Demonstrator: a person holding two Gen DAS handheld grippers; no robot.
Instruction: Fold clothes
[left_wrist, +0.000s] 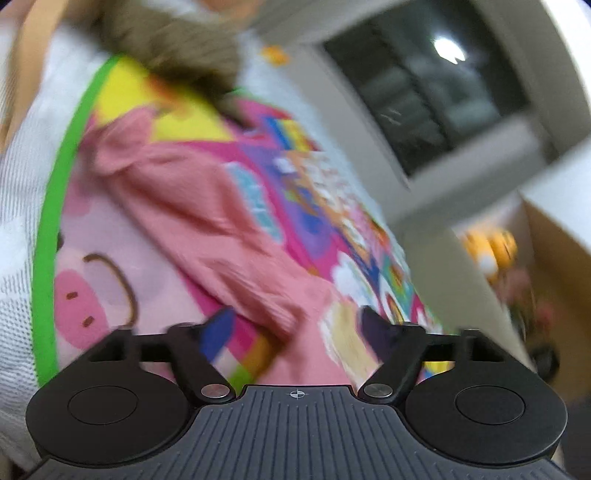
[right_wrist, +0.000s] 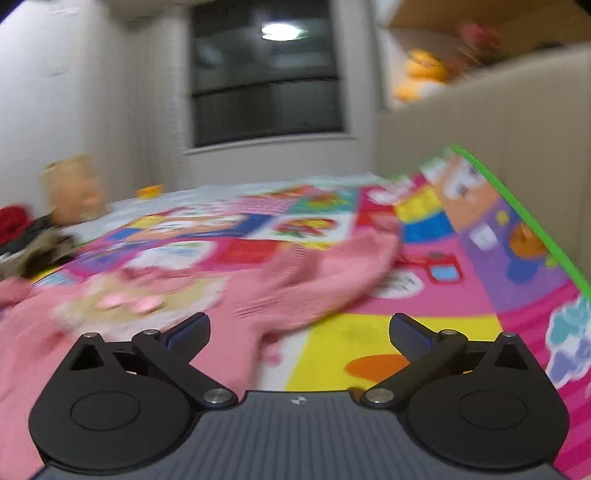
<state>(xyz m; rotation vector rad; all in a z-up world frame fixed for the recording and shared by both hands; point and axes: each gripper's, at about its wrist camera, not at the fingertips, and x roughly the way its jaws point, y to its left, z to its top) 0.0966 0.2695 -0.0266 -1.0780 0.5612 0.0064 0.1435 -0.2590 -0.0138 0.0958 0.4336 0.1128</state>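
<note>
The pink garment (left_wrist: 192, 192) is soft ribbed knit cloth. The printed play mat (right_wrist: 461, 295) looks smooth and slightly glossy. Both grippers, left gripper (left_wrist: 295, 321) and right gripper (right_wrist: 299, 328), are matt black plastic with metal pins.

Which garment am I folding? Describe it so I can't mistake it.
Start at the bright cartoon play mat with its green border. The pink garment lies spread across it, ahead of both open grippers. It's plain pink, unlike the dark brown and red clothes pile at the mat's edge.

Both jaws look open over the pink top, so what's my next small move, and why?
Probably lower the right hand-held gripper onto the pink garment sleeve just ahead and close. Both grippers are open and empty, and the garment lies rumpled on the play mat.
</note>
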